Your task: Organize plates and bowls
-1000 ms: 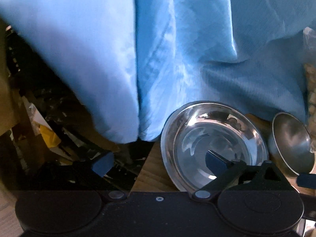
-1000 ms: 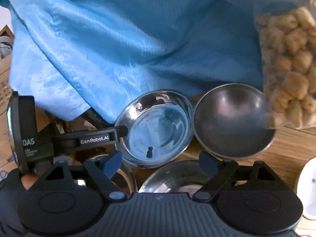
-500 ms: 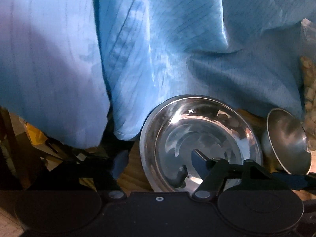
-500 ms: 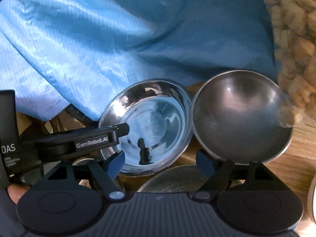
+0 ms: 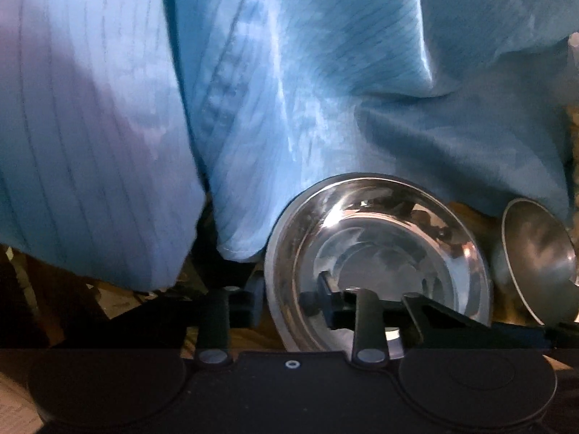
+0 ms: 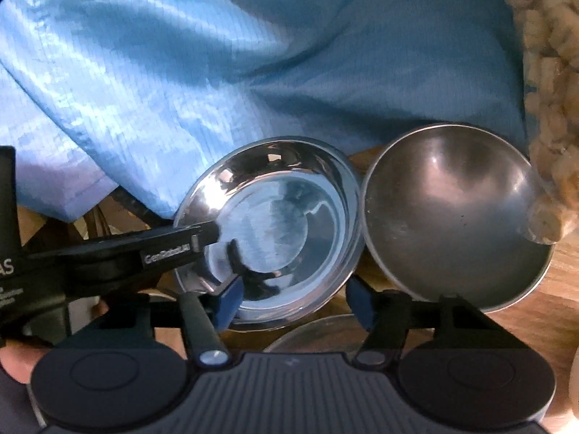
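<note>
Wood table (image 6: 564, 289), shiny bowl (image 6: 282, 217), dull bowl (image 6: 456, 217)

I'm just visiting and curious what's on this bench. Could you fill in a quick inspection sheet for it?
Surface: wooden tabletop, partly covered.
Job's things: shiny steel bowl; duller steel bowl beside it; a third bowl's rim below.
Clutter: clear bag of beige snack pieces touching the duller bowl.
Grippers: left tongs closing astride the shiny bowl's rim, one finger inside, one outside; right tongs closing above the shiny bowl's near rim, nothing gripped.
Cables: dark cords under the cloth edge.
Surroundings: blue fabric, a person's garment, behind everything.
</note>
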### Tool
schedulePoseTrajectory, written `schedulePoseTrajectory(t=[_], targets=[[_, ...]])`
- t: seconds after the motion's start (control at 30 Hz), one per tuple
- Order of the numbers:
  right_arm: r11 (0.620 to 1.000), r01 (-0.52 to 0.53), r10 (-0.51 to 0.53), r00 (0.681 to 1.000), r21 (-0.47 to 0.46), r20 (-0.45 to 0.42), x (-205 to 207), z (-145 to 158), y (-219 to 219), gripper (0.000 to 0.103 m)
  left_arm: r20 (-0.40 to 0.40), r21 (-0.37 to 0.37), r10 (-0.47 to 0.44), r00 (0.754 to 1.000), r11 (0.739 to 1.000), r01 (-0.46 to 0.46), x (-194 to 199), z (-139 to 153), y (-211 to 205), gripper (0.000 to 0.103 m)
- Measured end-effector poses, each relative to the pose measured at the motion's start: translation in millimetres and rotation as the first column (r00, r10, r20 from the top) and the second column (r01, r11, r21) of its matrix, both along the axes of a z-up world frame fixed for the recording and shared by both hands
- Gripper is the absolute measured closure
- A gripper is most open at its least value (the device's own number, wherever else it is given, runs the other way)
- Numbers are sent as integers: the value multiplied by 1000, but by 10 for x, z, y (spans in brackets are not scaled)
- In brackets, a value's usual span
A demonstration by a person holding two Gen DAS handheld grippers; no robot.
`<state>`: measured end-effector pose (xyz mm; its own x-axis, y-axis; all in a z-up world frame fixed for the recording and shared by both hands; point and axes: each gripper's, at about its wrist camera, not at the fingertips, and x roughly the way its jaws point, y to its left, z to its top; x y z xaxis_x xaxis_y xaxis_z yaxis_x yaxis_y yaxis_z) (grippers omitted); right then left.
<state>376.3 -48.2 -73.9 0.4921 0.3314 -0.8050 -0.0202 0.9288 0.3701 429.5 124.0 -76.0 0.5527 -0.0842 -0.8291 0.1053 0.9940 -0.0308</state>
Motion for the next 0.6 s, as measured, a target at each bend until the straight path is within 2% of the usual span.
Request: schedulePoseTrajectory(t=[0.07, 0.17, 0.4, 0.47, 0.6], targets=[[1000, 18, -18, 1000, -7, -4, 3, -11, -27, 60, 5, 8, 4, 1000, 1000, -4, -14, 33, 25, 75], [999, 38, -37, 999, 17, -21, -6, -33, -92, 67, 15, 5, -1, 1000, 1000, 1, -45, 75, 11, 75], [991, 77, -75, 997, 113, -21, -100, -31, -243, 77, 40, 7, 1, 999, 1000, -1, -147, 178, 14, 74], [990, 84, -83, 996, 112, -11, -133, -4, -249, 77, 44, -10, 1, 999, 1000, -1, -181, 209, 15, 74], [990, 92, -93, 996, 108, 4, -215, 55, -263, 77, 70, 2, -12, 997, 1000, 12, -289, 236, 47, 74]])
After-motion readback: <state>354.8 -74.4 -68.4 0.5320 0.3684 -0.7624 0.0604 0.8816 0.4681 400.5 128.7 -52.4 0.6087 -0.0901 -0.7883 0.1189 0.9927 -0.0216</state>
